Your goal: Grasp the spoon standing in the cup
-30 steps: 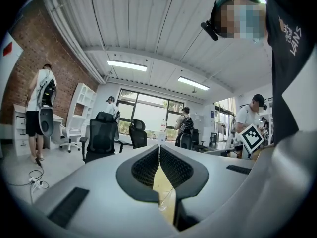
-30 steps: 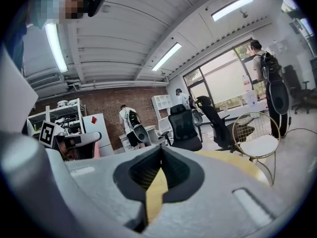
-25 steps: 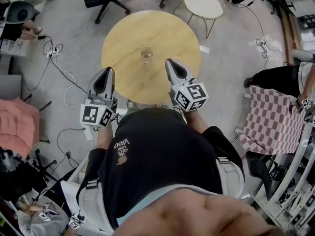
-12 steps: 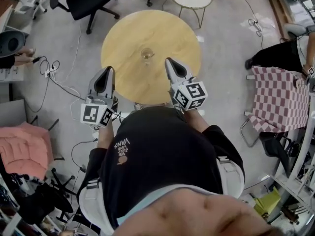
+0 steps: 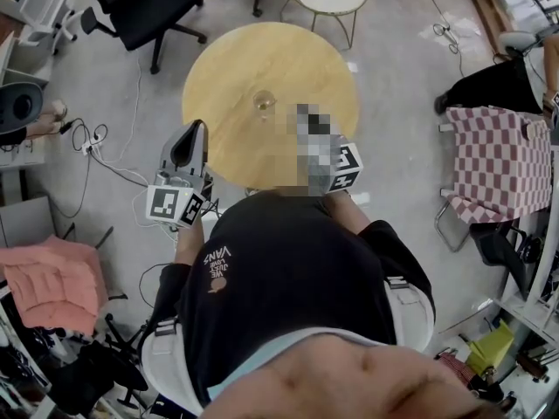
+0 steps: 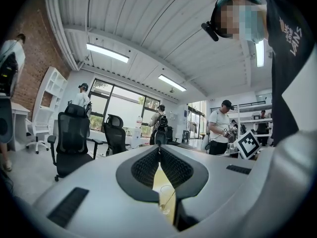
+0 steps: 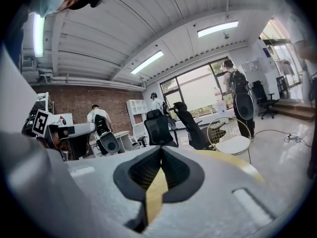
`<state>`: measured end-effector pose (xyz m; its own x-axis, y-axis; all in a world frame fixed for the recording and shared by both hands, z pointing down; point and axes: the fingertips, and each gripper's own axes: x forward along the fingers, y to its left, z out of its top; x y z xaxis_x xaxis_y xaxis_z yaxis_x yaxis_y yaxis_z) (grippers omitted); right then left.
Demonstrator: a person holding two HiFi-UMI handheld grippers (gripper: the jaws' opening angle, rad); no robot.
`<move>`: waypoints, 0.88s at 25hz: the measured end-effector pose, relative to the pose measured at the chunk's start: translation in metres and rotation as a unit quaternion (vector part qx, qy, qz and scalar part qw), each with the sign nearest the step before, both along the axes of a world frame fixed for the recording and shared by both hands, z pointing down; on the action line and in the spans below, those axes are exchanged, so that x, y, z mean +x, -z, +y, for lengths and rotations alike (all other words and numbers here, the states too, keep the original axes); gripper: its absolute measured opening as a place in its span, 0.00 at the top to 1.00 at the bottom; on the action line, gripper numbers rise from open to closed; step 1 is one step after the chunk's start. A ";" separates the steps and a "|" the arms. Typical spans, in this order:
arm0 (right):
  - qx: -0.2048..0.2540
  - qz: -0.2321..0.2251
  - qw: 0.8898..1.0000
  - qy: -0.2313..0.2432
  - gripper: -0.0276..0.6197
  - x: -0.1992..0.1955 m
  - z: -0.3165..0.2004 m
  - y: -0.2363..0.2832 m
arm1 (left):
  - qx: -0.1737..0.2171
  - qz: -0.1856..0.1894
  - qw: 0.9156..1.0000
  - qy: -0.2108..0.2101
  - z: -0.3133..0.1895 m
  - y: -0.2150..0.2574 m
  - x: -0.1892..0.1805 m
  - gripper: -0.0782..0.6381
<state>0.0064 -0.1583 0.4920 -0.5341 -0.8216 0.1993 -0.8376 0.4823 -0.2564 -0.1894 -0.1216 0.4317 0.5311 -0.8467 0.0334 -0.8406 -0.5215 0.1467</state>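
Both pairs of jaws are closed tip to tip and hold nothing; this is true for the left gripper (image 6: 159, 148) and for the right gripper (image 7: 161, 148). The cup (image 5: 264, 103) stands near the middle of the round table (image 5: 218, 59), ahead of both grippers and between their two lines, apart from each. Under the left tips the spoon (image 6: 169, 199) shows inside the cup, leaning, with its handle rising to the right. The right gripper seems the nearer one, though a blurred patch covers its front in the head view. I judge that the chosen jaws must open first and then close across the leaning handle.
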 end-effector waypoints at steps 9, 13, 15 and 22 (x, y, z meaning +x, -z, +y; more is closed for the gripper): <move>-0.014 0.017 1.000 -0.005 0.96 -0.008 -0.012 -0.026 | -0.003 0.008 1.000 0.011 0.001 -0.003 -0.007 0.87; -0.025 0.027 0.999 0.003 0.96 -0.012 -0.014 -0.039 | -0.006 0.011 1.000 0.020 0.004 -0.005 -0.011 0.87; -0.032 0.029 0.999 0.008 0.96 -0.016 -0.016 -0.046 | -0.006 0.011 1.000 0.023 0.004 -0.006 -0.013 0.87; -0.064 0.030 0.997 0.028 0.82 -0.027 -0.020 -0.067 | -0.011 0.012 0.999 0.035 0.004 -0.009 -0.019 0.87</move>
<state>-0.0207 -0.1785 0.5587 -0.5615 -0.7572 0.3338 -0.8266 0.4946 -0.2684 -0.2084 -0.1176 0.4405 0.4720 -0.8806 0.0406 -0.8708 -0.4585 0.1776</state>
